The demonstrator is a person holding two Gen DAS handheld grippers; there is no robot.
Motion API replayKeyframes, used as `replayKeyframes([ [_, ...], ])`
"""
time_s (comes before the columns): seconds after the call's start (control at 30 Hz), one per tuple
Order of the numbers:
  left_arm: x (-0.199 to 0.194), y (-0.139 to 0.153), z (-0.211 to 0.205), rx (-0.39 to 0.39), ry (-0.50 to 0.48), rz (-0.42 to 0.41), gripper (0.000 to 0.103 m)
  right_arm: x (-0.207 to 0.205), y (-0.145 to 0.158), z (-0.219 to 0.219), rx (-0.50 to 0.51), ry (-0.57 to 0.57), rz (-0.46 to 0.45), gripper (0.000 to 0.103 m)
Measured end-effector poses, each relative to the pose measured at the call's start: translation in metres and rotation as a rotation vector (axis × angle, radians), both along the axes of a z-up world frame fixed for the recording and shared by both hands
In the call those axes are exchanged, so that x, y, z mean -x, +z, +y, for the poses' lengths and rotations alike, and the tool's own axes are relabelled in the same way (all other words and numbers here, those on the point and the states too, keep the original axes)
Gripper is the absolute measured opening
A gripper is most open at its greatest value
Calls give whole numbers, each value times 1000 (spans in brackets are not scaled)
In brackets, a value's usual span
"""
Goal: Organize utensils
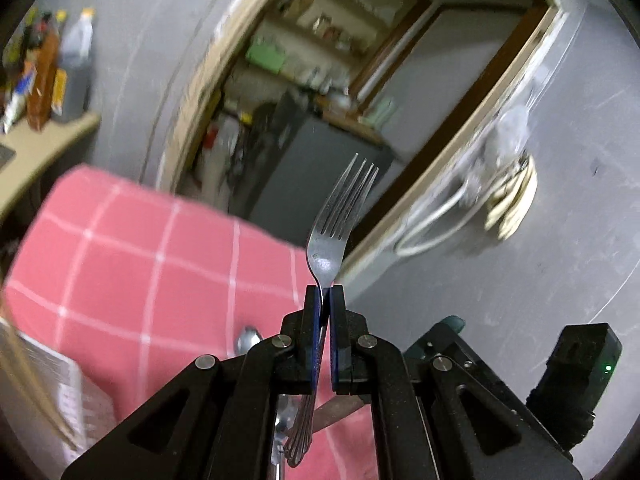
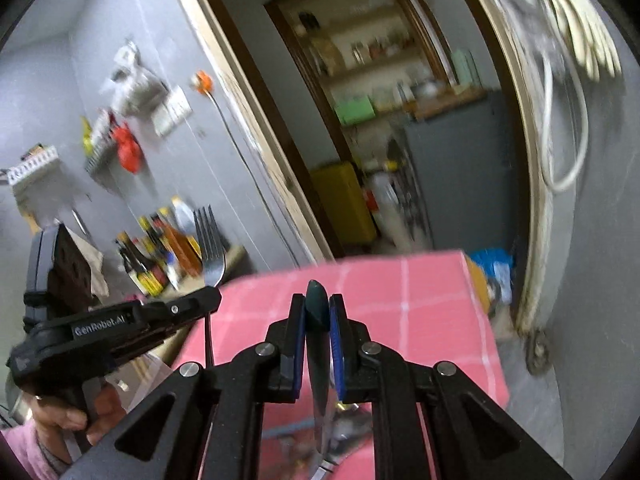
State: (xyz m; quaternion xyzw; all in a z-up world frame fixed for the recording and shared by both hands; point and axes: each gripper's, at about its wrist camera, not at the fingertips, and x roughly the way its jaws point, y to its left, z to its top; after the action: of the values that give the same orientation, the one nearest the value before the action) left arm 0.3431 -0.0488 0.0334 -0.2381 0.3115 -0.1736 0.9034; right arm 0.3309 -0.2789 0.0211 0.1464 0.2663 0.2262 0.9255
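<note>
My left gripper (image 1: pixel 325 292) is shut on a steel fork (image 1: pixel 340 216), gripped at the neck, tines pointing up and away, handle hanging below the fingers. The fork (image 2: pixel 211 248) and the left gripper (image 2: pixel 208 294) also show at the left of the right wrist view, held in a hand. My right gripper (image 2: pixel 318 300) is shut on a dark green utensil handle (image 2: pixel 317 320); its steel shaft runs down below the fingers and its working end is hidden. Both are lifted above a table with a pink checked cloth (image 1: pixel 160 264). A spoon (image 1: pixel 249 338) lies on the cloth.
A pale slatted basket (image 1: pixel 52 384) sits at the table's left. Bottles (image 2: pixel 160 256) stand on a counter at the left. An open doorway (image 2: pixel 380 140) with shelves and a grey cabinet lies ahead. A coiled white cord (image 1: pixel 512 200) hangs on the grey wall.
</note>
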Motion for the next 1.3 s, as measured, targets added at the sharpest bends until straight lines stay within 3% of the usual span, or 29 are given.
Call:
replayKeyframes([
  [0.13, 24, 32, 37, 15, 52, -72, 2, 15, 31, 19, -4, 12, -85, 11],
  [0.37, 63, 62, 100, -2, 179, -196, 2, 48, 71, 64, -46, 69, -194, 11],
  [0.5, 83, 60, 129, -39, 242, -280, 2, 58, 79, 95, -72, 110, -229, 11],
  [0.63, 96, 39, 151, -16, 255, -319, 2, 63, 83, 123, -79, 154, -236, 11],
  [0.87, 105, 2, 163, 9, 232, -279, 2, 71, 57, 169, 13, 207, -189, 11],
  [1.3, 106, -45, 159, -71, 194, -184, 2, 71, -4, 197, 114, 228, -31, 11],
])
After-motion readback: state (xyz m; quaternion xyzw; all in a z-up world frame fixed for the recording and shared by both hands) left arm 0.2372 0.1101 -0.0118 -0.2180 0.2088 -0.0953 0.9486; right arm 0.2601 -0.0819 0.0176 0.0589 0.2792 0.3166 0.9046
